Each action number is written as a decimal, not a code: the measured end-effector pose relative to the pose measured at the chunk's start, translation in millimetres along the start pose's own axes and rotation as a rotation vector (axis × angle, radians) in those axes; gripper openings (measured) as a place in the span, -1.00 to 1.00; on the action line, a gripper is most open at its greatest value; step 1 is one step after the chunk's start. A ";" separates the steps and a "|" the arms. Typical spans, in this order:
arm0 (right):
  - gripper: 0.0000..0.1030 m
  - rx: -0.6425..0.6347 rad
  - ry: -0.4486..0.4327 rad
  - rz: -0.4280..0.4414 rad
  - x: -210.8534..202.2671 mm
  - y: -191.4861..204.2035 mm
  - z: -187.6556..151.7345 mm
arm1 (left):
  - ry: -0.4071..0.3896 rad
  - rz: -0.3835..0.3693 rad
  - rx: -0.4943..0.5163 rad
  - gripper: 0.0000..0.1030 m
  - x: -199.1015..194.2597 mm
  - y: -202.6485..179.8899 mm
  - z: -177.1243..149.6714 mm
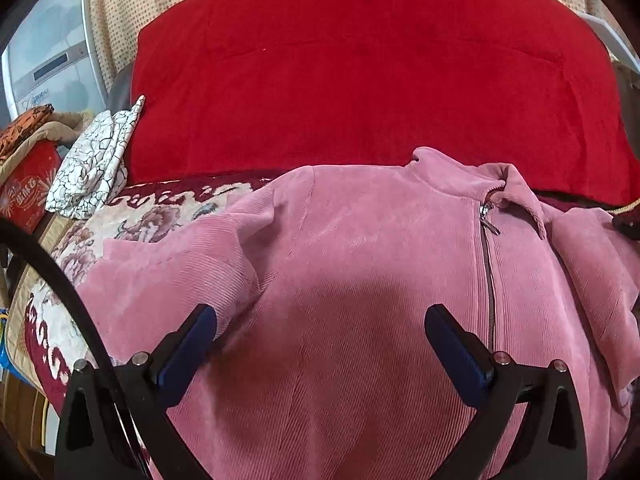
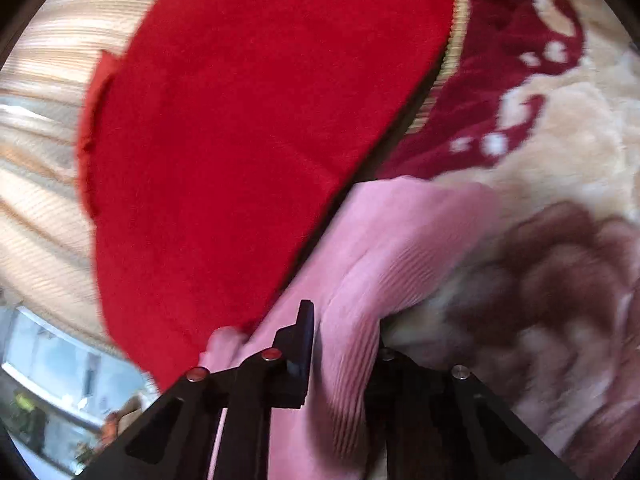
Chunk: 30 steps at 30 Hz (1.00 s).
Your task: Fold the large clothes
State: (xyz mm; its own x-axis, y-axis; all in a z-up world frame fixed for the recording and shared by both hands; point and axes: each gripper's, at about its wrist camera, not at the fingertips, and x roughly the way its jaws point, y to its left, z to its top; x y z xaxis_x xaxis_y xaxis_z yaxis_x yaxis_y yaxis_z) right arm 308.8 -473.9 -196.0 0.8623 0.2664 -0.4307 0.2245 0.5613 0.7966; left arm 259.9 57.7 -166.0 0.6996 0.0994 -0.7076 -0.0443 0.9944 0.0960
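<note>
**Bring the sleeve over the jacket front**

The pink jacket (image 1: 360, 280) lies zipper-up on the flowered blanket (image 1: 132, 216). The right tool (image 2: 344, 344) pinches a fold of jacket cloth, at 6 o'clock in its view; carry it flat, without twisting. The left tool (image 1: 320, 332) hovers wide apart, gripping nothing.

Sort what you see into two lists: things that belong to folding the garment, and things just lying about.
Belongs to the job:
pink jacket
left gripper, open above it
right gripper, shut on the jacket

Lying about:
red blanket
flowered blanket
black-and-white cloth
red box
</note>
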 end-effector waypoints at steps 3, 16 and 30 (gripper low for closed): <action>-0.71 -0.054 0.016 0.121 -8.3 34.0 -9.2 | -0.025 -0.003 -0.017 1.00 -5.9 6.2 2.3; -0.63 -0.243 0.250 0.489 0.2 184.8 -151.7 | -0.060 0.062 -0.172 1.00 -20.7 80.7 3.0; 0.82 -0.289 0.366 0.472 2.5 201.8 -206.5 | 0.015 -0.047 -0.307 1.00 -9.2 123.9 -3.0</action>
State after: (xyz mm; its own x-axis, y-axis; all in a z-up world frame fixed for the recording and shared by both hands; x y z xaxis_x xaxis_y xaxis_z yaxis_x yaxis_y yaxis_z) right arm 262.5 -198.2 -123.8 0.6169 0.7557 -0.2200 -0.3143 0.4928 0.8114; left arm 245.9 180.1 -149.8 0.6956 0.0513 -0.7166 -0.2273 0.9619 -0.1517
